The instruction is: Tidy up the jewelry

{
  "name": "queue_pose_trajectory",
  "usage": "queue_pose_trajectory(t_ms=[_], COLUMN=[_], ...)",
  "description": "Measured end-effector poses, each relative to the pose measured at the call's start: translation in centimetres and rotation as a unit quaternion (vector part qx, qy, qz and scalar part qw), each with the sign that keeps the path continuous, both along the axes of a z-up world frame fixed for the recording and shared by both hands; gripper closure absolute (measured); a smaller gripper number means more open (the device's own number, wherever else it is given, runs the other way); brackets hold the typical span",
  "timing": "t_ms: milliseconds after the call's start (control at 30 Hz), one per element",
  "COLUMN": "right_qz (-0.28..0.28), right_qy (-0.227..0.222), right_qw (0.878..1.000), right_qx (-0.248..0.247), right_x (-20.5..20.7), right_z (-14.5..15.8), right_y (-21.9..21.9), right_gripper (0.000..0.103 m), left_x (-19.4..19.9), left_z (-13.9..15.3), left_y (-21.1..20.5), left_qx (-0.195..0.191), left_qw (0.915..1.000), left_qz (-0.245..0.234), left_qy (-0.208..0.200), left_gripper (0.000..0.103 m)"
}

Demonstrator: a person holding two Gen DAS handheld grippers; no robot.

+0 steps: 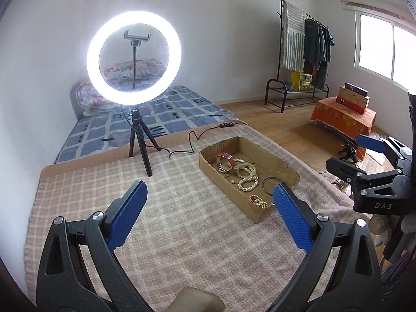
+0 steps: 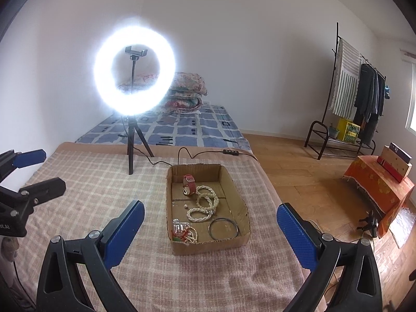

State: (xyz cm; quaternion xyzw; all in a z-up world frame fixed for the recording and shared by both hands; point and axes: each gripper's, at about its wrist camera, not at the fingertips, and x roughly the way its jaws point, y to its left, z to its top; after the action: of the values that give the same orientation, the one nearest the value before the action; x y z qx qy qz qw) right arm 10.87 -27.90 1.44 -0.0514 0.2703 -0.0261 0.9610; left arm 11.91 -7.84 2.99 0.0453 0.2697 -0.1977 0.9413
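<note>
Pearls (image 2: 205, 202), a red watch (image 2: 189, 184) and a bangle (image 2: 223, 228) fill the box (image 2: 208, 244) at centre frame. Both the left gripper (image 1: 209, 200) and the right gripper (image 2: 210, 217) gape wide, holding nothing ("DAS" reads at right in the left view).

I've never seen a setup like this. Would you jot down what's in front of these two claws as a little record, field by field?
Surface: checked blanket
Container: open cardboard tray
In tray: red-strap watch, pearl strands, dark bangle, small bead bracelet
Left claw: open, empty, above blanket
Right claw: open, empty, tray between its fingers in view
Behind tray: lit ring light on tripod
</note>
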Motion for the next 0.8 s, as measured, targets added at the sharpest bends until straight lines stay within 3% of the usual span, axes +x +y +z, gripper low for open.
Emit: queue_pose_trajectory(t_ms=[167, 800], right_qz=[-0.009, -0.028], right_qy=[-0.001, 0.023], right_qw=[1.000, 0.999], right_qx=[0.001, 0.003], right_x=[-0.5, -0.4], right_z=[-0.5, -2.6], right_y=[-0.3, -0.9], right_gripper=[0.000, 0.000], left_x=[-0.8, -0.4], left_z=[0.0, -1.6], left_y=[-0.1, 0.3], left_qx=[0.012, 0.030], left_qw=[0.9998, 0.9993], left_qz=[0.004, 0.013], left_qy=[-0.013, 0.016], left_gripper=[0.000, 0.000])
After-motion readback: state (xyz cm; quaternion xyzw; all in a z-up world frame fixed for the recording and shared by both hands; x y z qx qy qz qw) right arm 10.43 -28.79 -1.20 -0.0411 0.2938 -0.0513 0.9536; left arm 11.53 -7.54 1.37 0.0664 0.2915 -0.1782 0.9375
